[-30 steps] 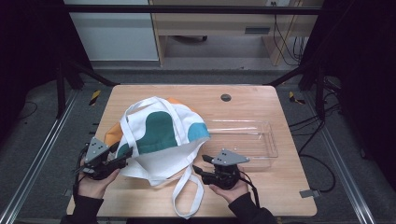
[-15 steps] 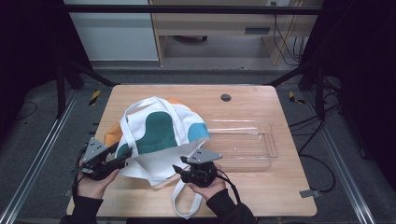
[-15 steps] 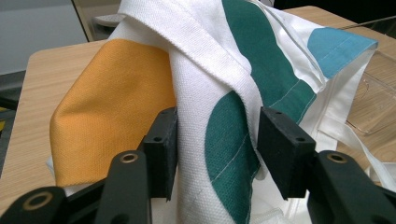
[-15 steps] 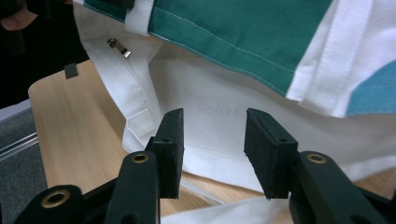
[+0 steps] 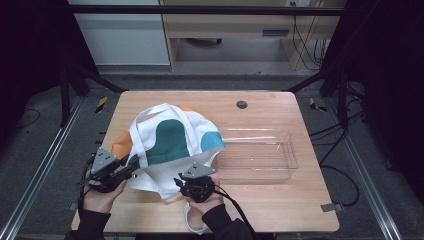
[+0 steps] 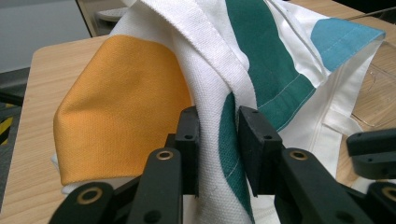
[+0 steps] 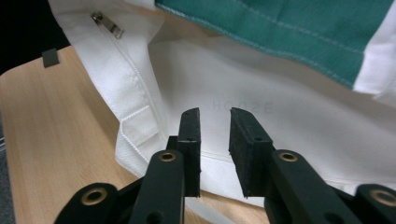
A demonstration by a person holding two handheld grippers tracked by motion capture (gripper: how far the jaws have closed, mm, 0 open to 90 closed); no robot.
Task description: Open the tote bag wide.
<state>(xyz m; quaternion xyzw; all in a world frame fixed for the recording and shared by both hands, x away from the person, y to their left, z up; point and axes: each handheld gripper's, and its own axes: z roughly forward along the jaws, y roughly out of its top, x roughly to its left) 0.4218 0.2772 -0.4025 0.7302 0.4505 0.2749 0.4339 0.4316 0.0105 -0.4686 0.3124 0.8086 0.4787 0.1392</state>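
It looked like a lab recording station: a wooden tabletop [image 5: 280, 210] stood inside a black metal frame [image 5: 75, 75], with cables [image 5: 300, 45] trailing over the grey floor [image 5: 45, 125].

The near part of the tote bag [image 5: 170, 150] is covered by the right gripper [image 5: 196, 186], and its strap loop is cut off by the high view's lower edge. The tray's [image 5: 280, 160] left end is hidden beneath the bag. Faint lettering inside the bag cannot be read.
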